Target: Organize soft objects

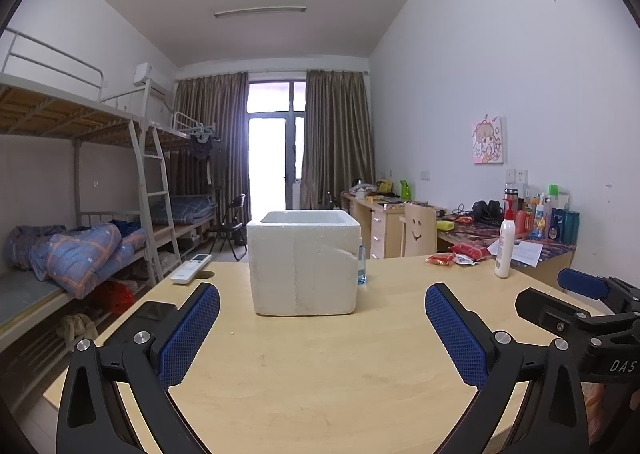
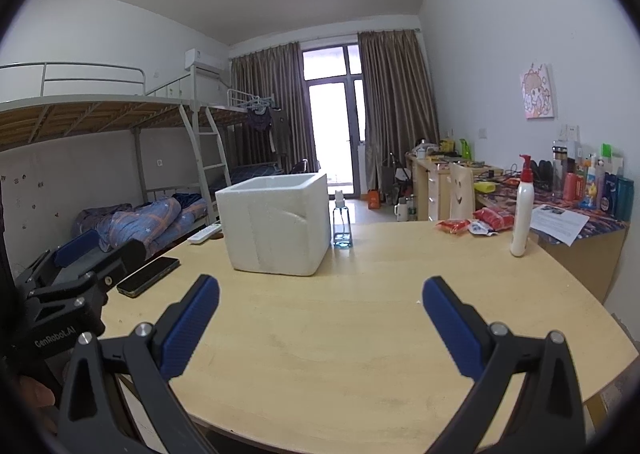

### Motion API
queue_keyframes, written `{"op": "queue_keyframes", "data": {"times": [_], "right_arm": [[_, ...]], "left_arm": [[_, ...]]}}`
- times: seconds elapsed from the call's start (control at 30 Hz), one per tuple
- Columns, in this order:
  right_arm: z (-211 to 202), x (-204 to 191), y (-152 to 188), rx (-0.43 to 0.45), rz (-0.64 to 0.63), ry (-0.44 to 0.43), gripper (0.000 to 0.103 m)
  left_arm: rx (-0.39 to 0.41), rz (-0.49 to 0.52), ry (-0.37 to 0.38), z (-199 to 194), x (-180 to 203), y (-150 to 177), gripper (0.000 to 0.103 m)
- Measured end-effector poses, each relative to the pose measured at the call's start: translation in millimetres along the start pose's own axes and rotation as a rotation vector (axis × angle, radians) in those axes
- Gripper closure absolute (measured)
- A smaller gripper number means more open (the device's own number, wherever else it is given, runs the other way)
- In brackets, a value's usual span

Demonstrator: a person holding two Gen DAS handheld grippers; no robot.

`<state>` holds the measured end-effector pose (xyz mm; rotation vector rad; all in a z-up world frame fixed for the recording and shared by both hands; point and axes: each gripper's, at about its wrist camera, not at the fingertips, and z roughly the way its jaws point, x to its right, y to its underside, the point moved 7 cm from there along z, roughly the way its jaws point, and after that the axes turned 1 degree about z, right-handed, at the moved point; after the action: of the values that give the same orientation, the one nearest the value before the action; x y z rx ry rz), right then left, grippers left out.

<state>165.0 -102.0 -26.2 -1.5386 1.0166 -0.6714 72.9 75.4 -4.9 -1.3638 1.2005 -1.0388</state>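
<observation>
The left gripper point(image 1: 322, 306) has its blue-padded fingers point(image 1: 190, 330) spread wide and released, holding nothing, above the pale wooden desk point(image 1: 320, 366); the right gripper point(image 2: 320, 304) is likewise spread wide with nothing between its fingers point(image 2: 188, 328); each gripper shows at the edge of the other's view, side by side and apart. Straight ahead of both, well clear of the fingertips, stands the white foam box point(image 1: 303, 262), open-topped, rough-grained, with a dented crack on its front face; what lies inside cannot be seen. Just right of the box stands a clear spray bottle point(image 2: 343, 222); left of it lie a white remote point(image 1: 191, 268) and a dark phone point(image 2: 148, 276); farther right stand a white pump bottle point(image 2: 522, 210) and red snack packets point(image 2: 474, 223) near the desk's far edge.
</observation>
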Motion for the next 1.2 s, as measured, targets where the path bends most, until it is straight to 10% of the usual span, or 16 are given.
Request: {"op": "queue_keyframes", "data": {"times": [1.2], "right_arm": [[-1.4,-4.2,3.6,-0.013,-0.009,-0.023,0.000]], "left_arm": [[-0.022,0.009,-0.005,3.4,7.4,1.6,0.000]]}}
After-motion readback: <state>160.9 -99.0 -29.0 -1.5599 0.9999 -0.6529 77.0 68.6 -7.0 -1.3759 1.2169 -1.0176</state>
